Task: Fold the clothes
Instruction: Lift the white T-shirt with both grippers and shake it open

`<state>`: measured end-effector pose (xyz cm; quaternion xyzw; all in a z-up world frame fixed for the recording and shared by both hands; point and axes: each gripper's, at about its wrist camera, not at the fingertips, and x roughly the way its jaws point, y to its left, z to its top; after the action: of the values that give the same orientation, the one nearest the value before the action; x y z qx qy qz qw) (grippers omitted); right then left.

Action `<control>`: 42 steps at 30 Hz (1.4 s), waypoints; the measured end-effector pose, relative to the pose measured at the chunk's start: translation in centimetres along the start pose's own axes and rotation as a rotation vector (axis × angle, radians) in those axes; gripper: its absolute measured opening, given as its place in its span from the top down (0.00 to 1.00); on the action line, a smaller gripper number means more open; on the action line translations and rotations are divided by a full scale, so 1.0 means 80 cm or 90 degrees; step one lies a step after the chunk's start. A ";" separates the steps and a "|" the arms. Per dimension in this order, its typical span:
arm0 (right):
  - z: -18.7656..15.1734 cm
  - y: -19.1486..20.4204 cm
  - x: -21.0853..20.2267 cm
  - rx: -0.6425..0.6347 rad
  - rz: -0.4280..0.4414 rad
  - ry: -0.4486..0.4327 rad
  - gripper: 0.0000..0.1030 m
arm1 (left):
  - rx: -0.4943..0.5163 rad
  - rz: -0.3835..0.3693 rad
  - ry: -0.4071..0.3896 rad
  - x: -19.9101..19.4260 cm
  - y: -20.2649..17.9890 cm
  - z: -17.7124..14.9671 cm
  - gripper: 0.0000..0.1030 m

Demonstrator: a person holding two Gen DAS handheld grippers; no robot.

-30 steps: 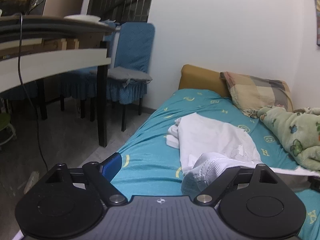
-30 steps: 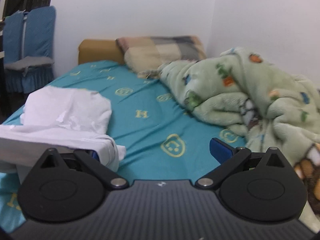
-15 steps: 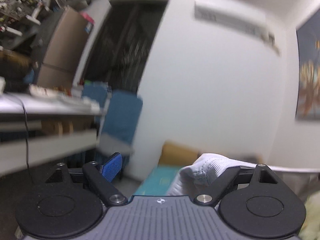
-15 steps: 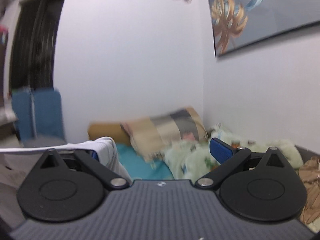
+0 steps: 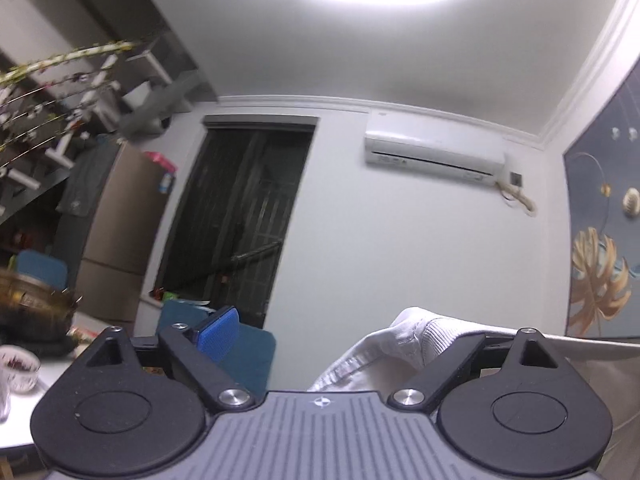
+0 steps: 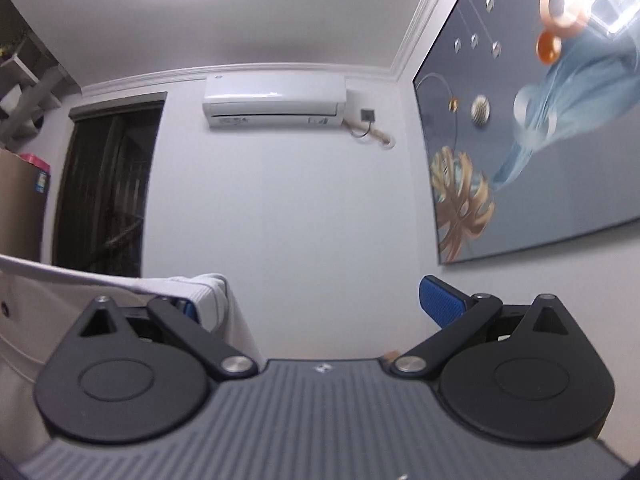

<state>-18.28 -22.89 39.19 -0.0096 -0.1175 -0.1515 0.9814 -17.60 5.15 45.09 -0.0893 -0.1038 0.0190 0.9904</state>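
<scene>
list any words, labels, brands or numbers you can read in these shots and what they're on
None can be read.
Air conditioner: a small mark on its top and print along its lower strip, too blurred to read.
Gripper bodies: only a small emblem, no letters.
Blue label on the fridge: too small and blurred.

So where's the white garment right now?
The white garment hangs stretched between both grippers, draped over the left one's right finger and the right one's left finger, facing the air conditioner.

A lived-in home: a wall air conditioner (image 6: 274, 100), a large framed painting (image 6: 532, 128), a fridge (image 5: 116, 236) and a blue chair (image 5: 240, 354).
</scene>
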 end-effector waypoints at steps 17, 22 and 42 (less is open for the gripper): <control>-0.380 0.050 0.393 -0.067 -0.025 0.206 0.00 | 0.055 0.005 0.215 0.461 -0.031 -0.428 0.07; -0.561 0.069 0.514 -0.066 -0.050 0.208 0.00 | 0.041 0.016 0.284 0.598 -0.047 -0.634 0.06; -0.939 0.062 0.706 0.018 0.111 0.653 0.00 | 0.225 0.037 0.668 0.821 -0.038 -1.046 0.03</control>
<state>52.66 -38.89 -20.54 0.0691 0.3779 -0.0527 0.9218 64.17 -8.64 -21.65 0.0777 0.4105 0.0165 0.9084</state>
